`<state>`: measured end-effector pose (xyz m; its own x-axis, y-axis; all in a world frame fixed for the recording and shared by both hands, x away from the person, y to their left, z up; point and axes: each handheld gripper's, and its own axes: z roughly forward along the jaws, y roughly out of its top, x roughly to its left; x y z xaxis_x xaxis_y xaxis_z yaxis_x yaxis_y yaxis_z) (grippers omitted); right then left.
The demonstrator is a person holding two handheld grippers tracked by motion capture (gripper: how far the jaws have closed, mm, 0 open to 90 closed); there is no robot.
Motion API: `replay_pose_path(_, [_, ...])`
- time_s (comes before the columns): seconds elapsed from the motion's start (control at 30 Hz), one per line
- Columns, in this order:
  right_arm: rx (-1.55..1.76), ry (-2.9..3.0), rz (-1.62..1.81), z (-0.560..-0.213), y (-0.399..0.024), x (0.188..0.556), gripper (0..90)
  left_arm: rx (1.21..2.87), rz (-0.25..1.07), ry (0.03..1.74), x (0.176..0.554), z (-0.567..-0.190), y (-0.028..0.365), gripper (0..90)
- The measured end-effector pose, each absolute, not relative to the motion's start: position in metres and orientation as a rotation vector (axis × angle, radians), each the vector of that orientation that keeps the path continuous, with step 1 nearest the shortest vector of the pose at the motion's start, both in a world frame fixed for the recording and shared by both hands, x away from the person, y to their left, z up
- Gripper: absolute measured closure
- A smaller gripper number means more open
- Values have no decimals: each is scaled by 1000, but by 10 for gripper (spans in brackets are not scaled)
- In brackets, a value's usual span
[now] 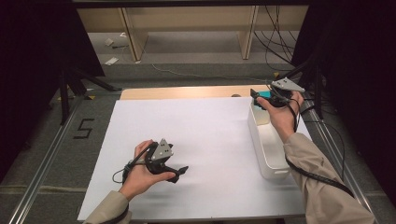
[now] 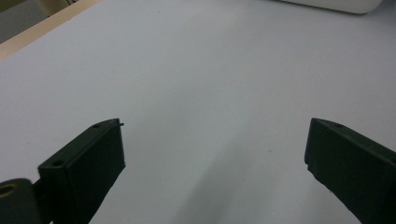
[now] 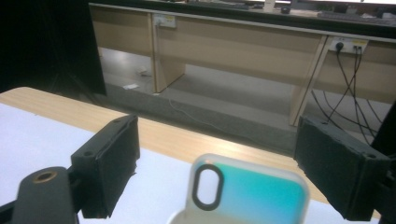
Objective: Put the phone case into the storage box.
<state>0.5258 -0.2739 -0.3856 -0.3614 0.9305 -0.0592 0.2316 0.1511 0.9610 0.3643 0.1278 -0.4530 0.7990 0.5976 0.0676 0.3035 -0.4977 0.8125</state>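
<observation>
The phone case [image 3: 250,193], low in the right gripper view, looks like smooth, semi-glossy plastic, teal with a pale translucent rim. The white bin [image 1: 267,144] at the right of the high view is smooth, slightly shiny plastic. The table [image 1: 187,92] shows pale wood grain along its far edge; the white sheet [image 1: 201,140] over it is matt, like paper. The fingers [image 3: 109,165] are matt black with rough, frayed edges.

We are seeing even overhead light washing the white table sheet [image 1: 205,135] pale, with soft shadow pooling under the left gripper [image 1: 180,171]. Dark surroundings are swallowing the edges. Just ahead of the right gripper [image 3: 215,163], the teal phone case [image 3: 252,193] is blurring.
</observation>
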Motion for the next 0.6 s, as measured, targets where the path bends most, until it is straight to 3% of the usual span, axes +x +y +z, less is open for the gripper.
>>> replay_pose_path(0.6, [1027, 1788, 1326, -377, -267, 504, 157, 2114, 435, 662, 364, -452, 127, 42])
